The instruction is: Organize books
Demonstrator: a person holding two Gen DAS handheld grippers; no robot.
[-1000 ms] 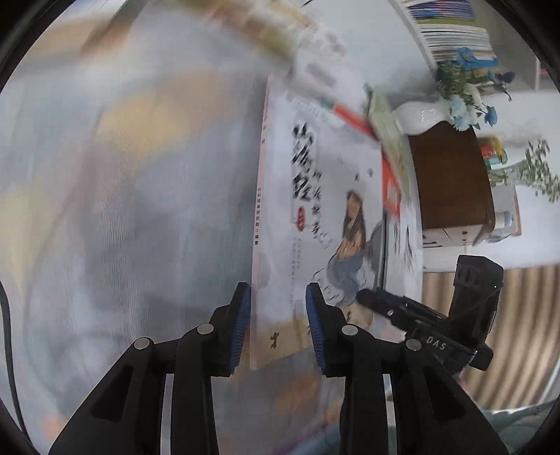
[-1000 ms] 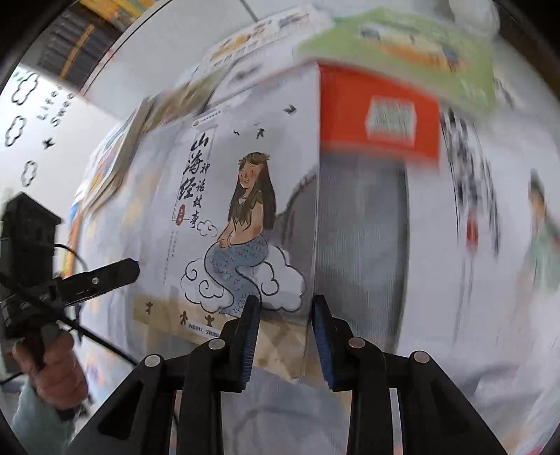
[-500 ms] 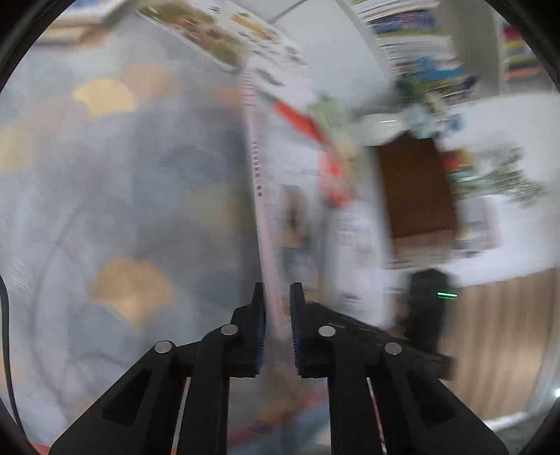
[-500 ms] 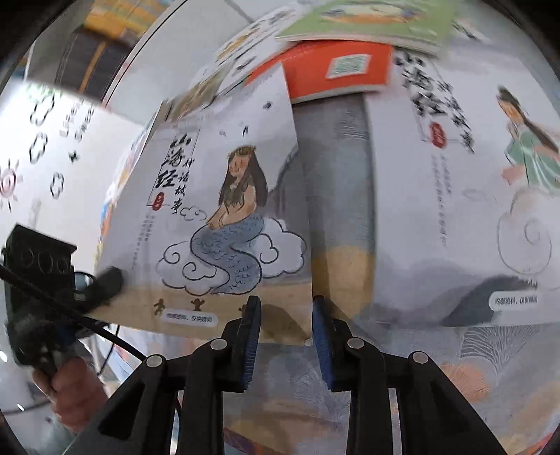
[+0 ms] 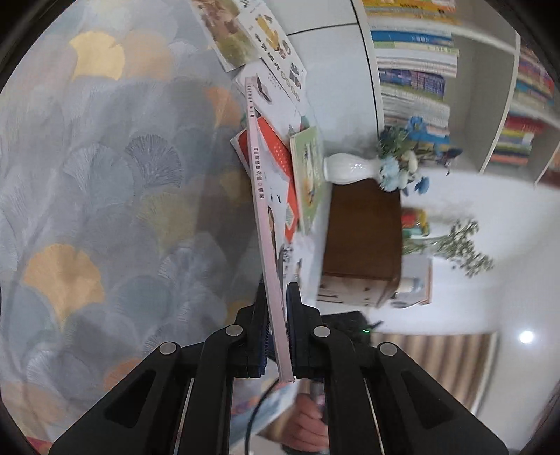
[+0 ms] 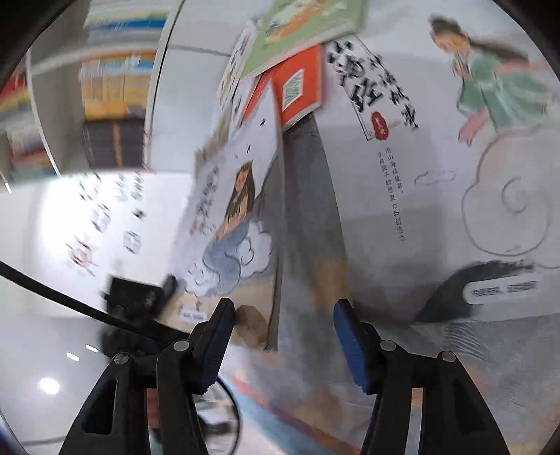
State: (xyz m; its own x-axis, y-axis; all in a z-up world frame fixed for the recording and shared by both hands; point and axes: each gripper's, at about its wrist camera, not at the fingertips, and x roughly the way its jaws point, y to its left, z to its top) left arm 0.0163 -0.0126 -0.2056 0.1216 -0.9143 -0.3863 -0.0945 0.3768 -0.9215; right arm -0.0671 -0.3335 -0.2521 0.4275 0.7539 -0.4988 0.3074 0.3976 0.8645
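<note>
A thin picture book with a mermaid on its cover (image 6: pixel 238 210) stands tilted up on edge above the rug. In the left wrist view only its pink spine (image 5: pixel 260 196) shows, and my left gripper (image 5: pixel 276 290) is shut on its near edge. My right gripper (image 6: pixel 283 306) has its jaws opening. The book's lower corner sits between its fingers, with the blue pads (image 6: pixel 350 343) clear of it. The left gripper (image 6: pixel 140 297) shows blurred at the book's far side.
A ginkgo-patterned rug (image 5: pixel 105 210) holds a red book (image 6: pixel 301 87), a green book (image 6: pixel 308 28), a large white book with a green-robed figure (image 6: pixel 455 175) and more picture books (image 5: pixel 252 38). A white vase (image 5: pixel 346 169) stands on a brown box (image 5: pixel 364 238) before a bookshelf (image 5: pixel 413 70).
My left gripper closed on the book's edge and the book tipped from nearly flat to standing on edge. My right gripper slid sideways and its jaws spread apart, off the book.
</note>
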